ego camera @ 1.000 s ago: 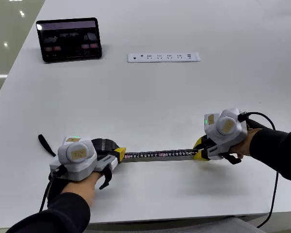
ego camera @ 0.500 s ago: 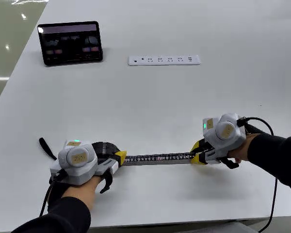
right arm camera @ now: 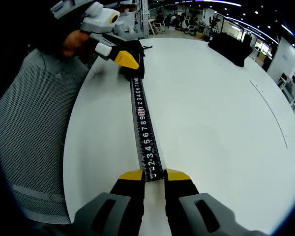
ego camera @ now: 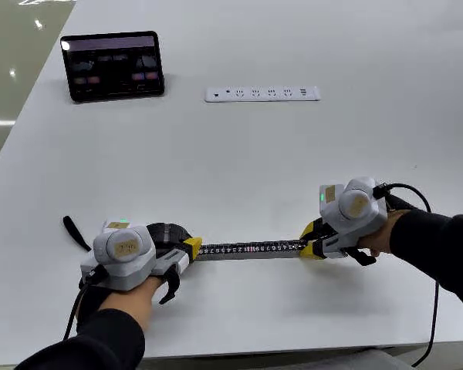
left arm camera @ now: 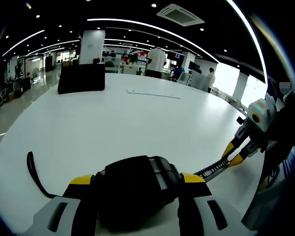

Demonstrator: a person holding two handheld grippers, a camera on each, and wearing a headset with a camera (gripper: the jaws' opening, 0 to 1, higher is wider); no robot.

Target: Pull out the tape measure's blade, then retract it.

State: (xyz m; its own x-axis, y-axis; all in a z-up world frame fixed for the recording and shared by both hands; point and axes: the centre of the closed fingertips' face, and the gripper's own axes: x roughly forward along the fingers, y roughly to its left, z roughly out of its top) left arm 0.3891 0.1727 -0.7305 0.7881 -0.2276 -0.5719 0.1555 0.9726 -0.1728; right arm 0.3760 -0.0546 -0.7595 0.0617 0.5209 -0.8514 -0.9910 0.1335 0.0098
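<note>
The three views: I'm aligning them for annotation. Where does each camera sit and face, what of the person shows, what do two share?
Head view: headset, facing forward and down at the table; left hand, right hand, left gripper clamping the tape case, right gripper pinching the blade.
Left gripper view: on that gripper, facing across the table toward the tablet; jaws around the tape case.
Right gripper view: on that gripper, facing along the blade; jaws at its tip.
Shared: both gripper views show the blade and the opposite gripper.
</note>
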